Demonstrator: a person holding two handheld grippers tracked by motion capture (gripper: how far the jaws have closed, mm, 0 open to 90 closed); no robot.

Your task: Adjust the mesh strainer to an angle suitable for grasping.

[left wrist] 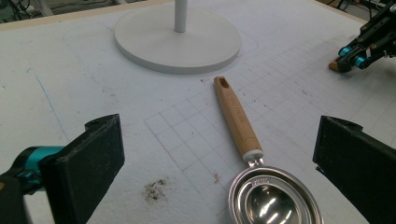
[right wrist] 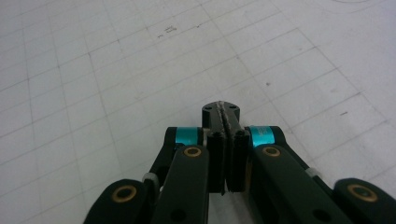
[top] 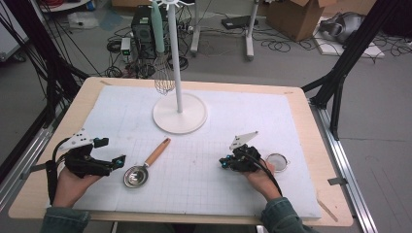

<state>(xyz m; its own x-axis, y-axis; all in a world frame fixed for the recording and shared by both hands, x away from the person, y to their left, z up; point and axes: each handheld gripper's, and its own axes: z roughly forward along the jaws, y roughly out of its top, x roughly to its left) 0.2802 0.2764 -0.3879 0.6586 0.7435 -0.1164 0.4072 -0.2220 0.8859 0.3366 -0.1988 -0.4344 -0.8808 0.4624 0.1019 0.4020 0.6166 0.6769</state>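
Two grippers are working over the white gridded mat (top: 291, 126), one in each of the person's hands. The left gripper (top: 118, 160) is sitting at the mat's left edge with its jaws spread wide and nothing between them — in the left gripper view the two black pads (left wrist: 95, 158) are standing well apart on either side of the one measuring spoon (left wrist: 254, 165). That spoon is lying flat on the mat just beside the left gripper, its steel bowl nearest the jaws and its wooden handle pointing away toward the round white base of the single stand (top: 180, 112). One whisk (top: 163, 73) is hanging from the stand's top. The right gripper (top: 224, 163) is resting right of centre, its jaws pressed together with nothing between them — and one small round strainer (top: 277, 162) is lying just beside that hand.
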